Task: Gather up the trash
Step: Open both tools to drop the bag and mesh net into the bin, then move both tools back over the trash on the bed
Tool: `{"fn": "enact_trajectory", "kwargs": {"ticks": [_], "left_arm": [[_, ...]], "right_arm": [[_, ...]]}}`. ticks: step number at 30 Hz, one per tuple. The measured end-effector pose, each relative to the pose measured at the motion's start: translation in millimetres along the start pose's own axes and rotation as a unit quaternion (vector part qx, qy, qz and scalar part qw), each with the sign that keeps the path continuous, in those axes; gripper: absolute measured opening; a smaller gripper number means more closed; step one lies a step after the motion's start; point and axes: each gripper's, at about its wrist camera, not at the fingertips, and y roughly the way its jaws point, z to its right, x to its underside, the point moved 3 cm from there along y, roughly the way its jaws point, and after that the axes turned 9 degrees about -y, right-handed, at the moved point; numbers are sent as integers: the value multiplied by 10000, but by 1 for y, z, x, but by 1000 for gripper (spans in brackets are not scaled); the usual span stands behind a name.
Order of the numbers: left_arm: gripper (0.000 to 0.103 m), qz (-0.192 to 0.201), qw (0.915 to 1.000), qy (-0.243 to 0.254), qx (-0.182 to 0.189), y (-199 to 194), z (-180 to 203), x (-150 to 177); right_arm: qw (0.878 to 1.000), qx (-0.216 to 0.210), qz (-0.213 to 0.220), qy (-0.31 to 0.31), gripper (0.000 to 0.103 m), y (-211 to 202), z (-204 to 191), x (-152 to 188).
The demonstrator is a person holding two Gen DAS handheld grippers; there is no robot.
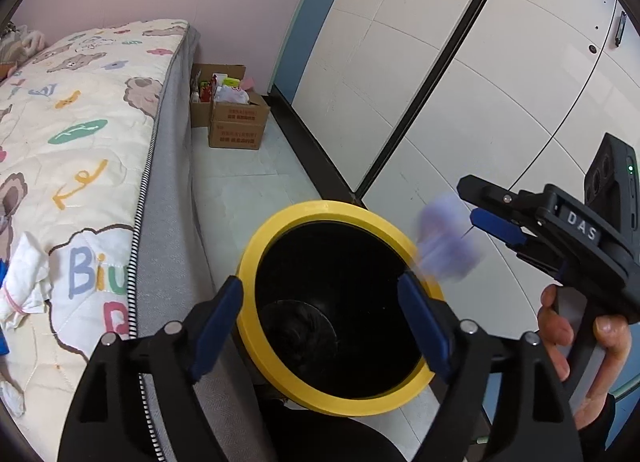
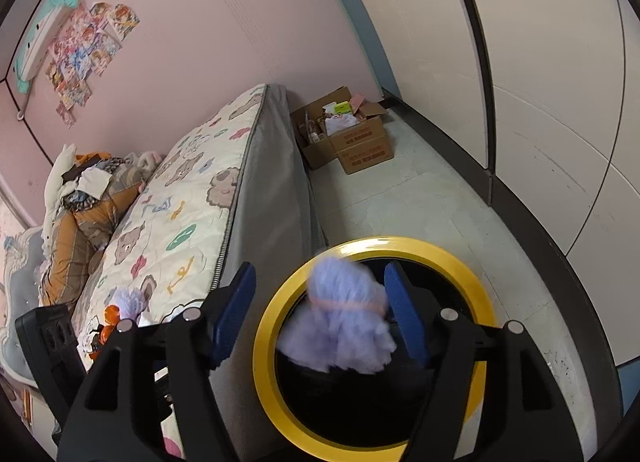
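A bin with a yellow rim [image 1: 280, 230] [image 2: 272, 326] and a black inside stands on the floor beside the bed. My left gripper [image 1: 320, 286] hangs open over its mouth with nothing between the fingers. My right gripper [image 1: 470, 202] [image 2: 320, 274] is open to the bin's right. A blurred purple wad [image 1: 446, 242] [image 2: 340, 322] with a pink band around it is loose in the air over the rim, off the pads. More trash lies on the bed: a white wad [image 1: 24, 286], a purple wad [image 2: 128, 300] and an orange piece [image 2: 110, 316].
The bed's quilted cover [image 1: 100, 142] and grey mattress side [image 1: 172, 198] run along the bin's left. Open cardboard boxes [image 1: 236, 122] [image 2: 360, 142] sit on the floor at the far wall. White wardrobe doors [image 1: 440, 82] line the right. A person's hand [image 1: 560, 326] holds the right gripper.
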Motion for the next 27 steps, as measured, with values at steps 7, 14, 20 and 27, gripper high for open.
{"fn": "enact_trajectory", "kwargs": {"ticks": [7, 14, 20, 27], "left_arm": [[82, 237, 9996, -28, -158, -20, -13, -4], [87, 724, 9961, -92, -494, -60, -40, -19], [89, 1118, 9903, -240, -788, -102, -70, -33], [93, 1521, 9817, -364, -1090, -147, -104, -39]], "right_arm": [[9998, 140, 126, -73, 67, -8, -4, 3], [9980, 131, 403, -460, 70, -24, -34, 7], [9933, -2, 598, -990, 73, -34, -84, 6], [9878, -252, 663, -1387, 77, -37, -141, 11]]}}
